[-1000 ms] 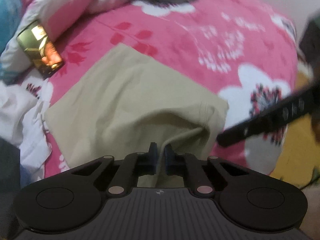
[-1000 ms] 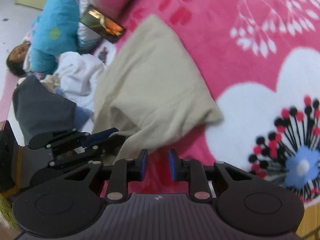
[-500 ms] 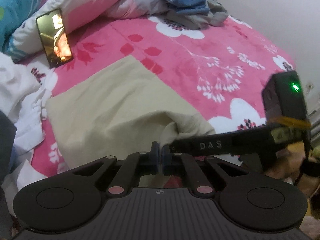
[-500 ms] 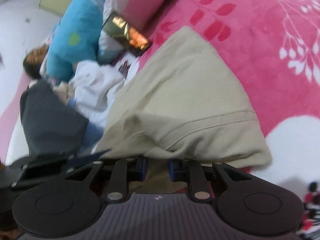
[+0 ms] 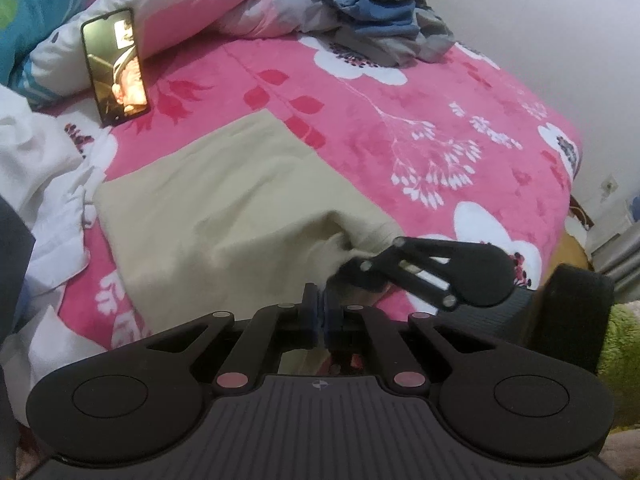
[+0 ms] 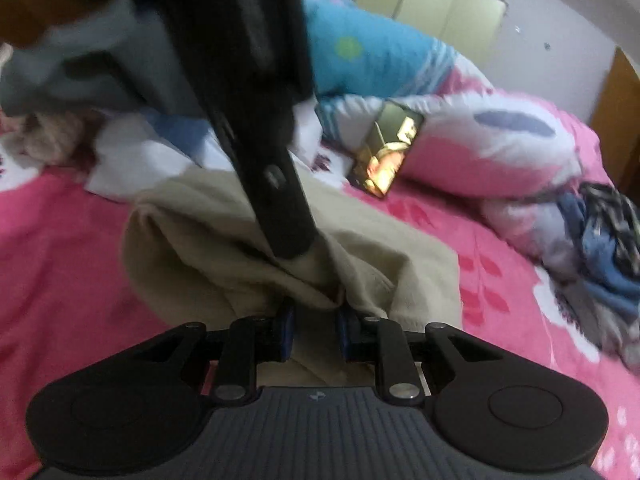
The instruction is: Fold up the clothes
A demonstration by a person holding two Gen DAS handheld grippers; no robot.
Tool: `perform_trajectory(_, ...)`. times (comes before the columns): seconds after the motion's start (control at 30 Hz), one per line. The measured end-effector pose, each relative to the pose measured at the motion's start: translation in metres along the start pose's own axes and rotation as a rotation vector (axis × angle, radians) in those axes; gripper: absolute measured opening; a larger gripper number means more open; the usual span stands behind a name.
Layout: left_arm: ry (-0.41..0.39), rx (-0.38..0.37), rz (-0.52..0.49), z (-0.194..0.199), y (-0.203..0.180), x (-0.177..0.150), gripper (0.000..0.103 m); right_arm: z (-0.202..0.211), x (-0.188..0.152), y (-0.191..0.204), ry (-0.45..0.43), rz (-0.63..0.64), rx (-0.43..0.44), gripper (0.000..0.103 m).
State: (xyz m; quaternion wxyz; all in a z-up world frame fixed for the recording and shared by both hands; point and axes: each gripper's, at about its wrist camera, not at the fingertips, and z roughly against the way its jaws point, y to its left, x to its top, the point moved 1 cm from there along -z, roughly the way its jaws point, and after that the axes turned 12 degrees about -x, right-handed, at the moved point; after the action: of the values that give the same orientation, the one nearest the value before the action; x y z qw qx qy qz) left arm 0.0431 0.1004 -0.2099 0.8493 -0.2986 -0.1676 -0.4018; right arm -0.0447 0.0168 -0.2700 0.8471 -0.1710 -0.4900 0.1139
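A beige garment (image 5: 224, 216) lies flat on the pink floral blanket (image 5: 440, 120). Its near right corner is bunched and lifted. My left gripper (image 5: 321, 314) is shut on the garment's near edge, the blue pads pressed together. From the right wrist view it shows as a black bar whose tip (image 6: 288, 236) pinches a ridge of the beige garment (image 6: 200, 248). My right gripper (image 6: 315, 332) is open, with beige cloth lying in the gap between its fingers. In the left wrist view the right gripper (image 5: 352, 270) reaches in from the right at the bunched corner.
A lit phone (image 5: 114, 68) leans on a pink and white pillow (image 5: 192, 4) at the back left. A pile of blue and grey clothes (image 5: 372, 12) sits at the back. White cloth (image 5: 32, 168) lies left of the garment. The bed's edge (image 5: 568, 200) drops off on the right.
My left gripper closed on the garment's near edge. My right gripper swung in from the right to the bunched corner, so cloth now lies between its open fingers.
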Motion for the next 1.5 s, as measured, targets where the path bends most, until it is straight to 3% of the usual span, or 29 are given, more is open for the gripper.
perform_trajectory(0.13, 0.011, -0.005, 0.01, 0.001, 0.004, -0.006, 0.0, 0.014, 0.006, -0.006, -0.005, -0.113, 0.015, 0.029)
perform_trajectory(0.27, 0.04, -0.002, 0.01, -0.003, 0.008, -0.014, 0.0, -0.003, -0.008, -0.011, 0.047, -0.24, 0.02, 0.03)
perform_trajectory(0.4, 0.072, 0.005, -0.008, -0.008, 0.012, -0.024, 0.001, 0.01, -0.002, -0.021, 0.101, -0.269, 0.036, 0.035)
perform_trajectory(0.57, 0.093, 0.021, -0.06, -0.008, 0.006, -0.029, 0.003, 0.054, -0.006, -0.049, 0.145, -0.266, 0.021, 0.035)
perform_trajectory(0.67, 0.101, 0.043, -0.135, -0.008, -0.005, -0.03, 0.017, 0.056, -0.003, -0.065, 0.143, -0.233, 0.003, 0.035)
perform_trajectory(0.77, 0.105, 0.076, -0.194, -0.014, -0.011, -0.032, 0.019, 0.044, 0.0, -0.073, 0.146, -0.211, 0.022, 0.031)
perform_trajectory(0.87, 0.122, 0.115, -0.244, -0.02, -0.013, -0.036, 0.019, 0.029, 0.002, -0.072, 0.141, -0.18, 0.076, 0.021)
perform_trajectory(0.97, 0.155, 0.157, -0.283, -0.026, -0.012, -0.044, 0.008, 0.01, -0.004, -0.067, 0.164, -0.152, 0.094, 0.019)
perform_trajectory(1.17, 0.217, 0.2, -0.329, -0.027, -0.01, -0.06, 0.006, 0.006, -0.01, -0.061, 0.161, -0.097, 0.095, 0.02)
perform_trajectory(1.37, 0.192, 0.143, -0.198, -0.002, -0.002, -0.058, 0.006, 0.027, 0.009, -0.094, 0.203, -0.188, 0.149, 0.021)
perform_trajectory(1.5, 0.108, 0.078, -0.052, 0.027, 0.006, -0.044, 0.009, 0.033, 0.025, -0.116, 0.177, -0.241, 0.155, 0.021)
